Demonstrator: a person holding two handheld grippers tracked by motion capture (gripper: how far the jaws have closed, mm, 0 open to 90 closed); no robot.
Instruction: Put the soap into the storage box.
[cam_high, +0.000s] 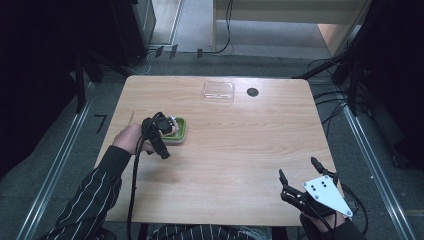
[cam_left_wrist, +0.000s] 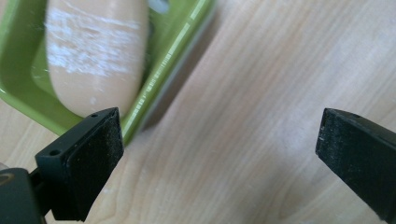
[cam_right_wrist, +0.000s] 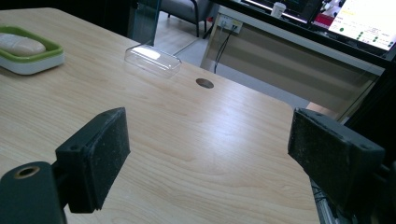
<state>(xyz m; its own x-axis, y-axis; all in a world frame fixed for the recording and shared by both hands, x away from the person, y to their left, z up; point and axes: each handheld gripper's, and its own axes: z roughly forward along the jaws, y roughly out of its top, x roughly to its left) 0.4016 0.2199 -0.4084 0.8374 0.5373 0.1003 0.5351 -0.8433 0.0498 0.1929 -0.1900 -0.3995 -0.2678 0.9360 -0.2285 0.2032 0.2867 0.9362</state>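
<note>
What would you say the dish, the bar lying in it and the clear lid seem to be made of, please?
Dish: probably plastic, a glossy green rim over a white base. Bar: looks like soap, smooth peach with chalky white scuffs. Lid: clear thin plastic by its look; the table shows through and the edges catch glints.

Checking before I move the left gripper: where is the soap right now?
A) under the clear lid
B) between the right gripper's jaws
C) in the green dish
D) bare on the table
C: the soap lies in the green dish, apart from the clear lid; the right gripper is open, holding nothing.
</note>
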